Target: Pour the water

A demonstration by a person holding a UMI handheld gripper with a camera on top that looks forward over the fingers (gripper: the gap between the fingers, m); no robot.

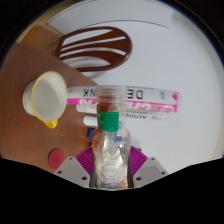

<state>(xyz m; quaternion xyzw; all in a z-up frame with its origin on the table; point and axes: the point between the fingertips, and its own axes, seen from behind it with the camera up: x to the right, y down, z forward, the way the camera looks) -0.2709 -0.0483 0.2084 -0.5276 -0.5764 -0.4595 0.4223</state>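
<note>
A clear plastic bottle (109, 150) is held upright between the two fingers of the gripper (108, 170). Both pink pads (137, 162) are pressed against its crinkled lower body, so the jaws are closed on it. A green band is seen around the bottle's neck, and the mouth at the top appears uncapped. Whether water is inside cannot be told through the creased, shiny wall.

To the left of the bottle and a little farther off, a white cup (44, 98) with a yellow rim is seen tilted on its side, its opening turned toward the left. What it holds cannot be made out. It lies on a brown surface (30, 60) that fills the left part of the scene.

Behind the bottle a white panel (160, 60) stretches to the right, and a strip with pink edges and dark printed letters (140, 97) runs across it at the level of the bottle's mouth. Farther off, a dark brown oval with pale stripes (95, 47) is seen above the cup. A gap of brown surface is left between bottle and cup. To the right of the bottle only the white panel is met.
</note>
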